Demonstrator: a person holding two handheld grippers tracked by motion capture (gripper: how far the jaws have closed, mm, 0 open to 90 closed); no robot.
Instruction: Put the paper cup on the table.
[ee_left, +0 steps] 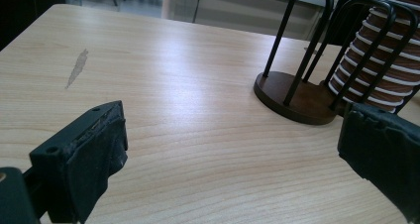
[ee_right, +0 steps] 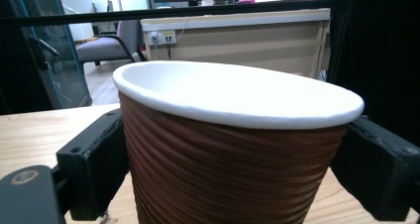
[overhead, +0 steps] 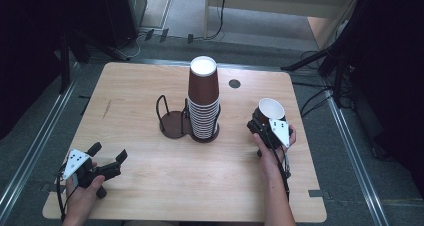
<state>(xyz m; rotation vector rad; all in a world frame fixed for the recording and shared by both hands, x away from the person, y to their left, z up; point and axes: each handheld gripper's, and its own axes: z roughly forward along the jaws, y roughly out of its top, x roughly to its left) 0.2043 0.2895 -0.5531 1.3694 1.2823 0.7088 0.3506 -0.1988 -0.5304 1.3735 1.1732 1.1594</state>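
the right gripper (overhead: 268, 124) clamps a single ribbed brown paper cup (overhead: 270, 111) near the table's (overhead: 150, 186) right edge, likely separated from the central cup stack (overhead: 203, 101), while the left gripper (overhead: 107, 153), jaws apart and empty, rests near the front-left corner.

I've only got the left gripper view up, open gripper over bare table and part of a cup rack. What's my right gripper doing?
Observer: The right gripper is shut on a single brown cup, right of the rack.
Operator: Is that cup upright?
Observer: Roughly; in the right gripper view its white rim tilts slightly.
Operator: How full is the rack?
Observer: The high view shows a tall cup stack in its right ring; the left ring is empty.
Operator: Where's my left gripper from above?
Observer: The left gripper is near the table's front left corner.
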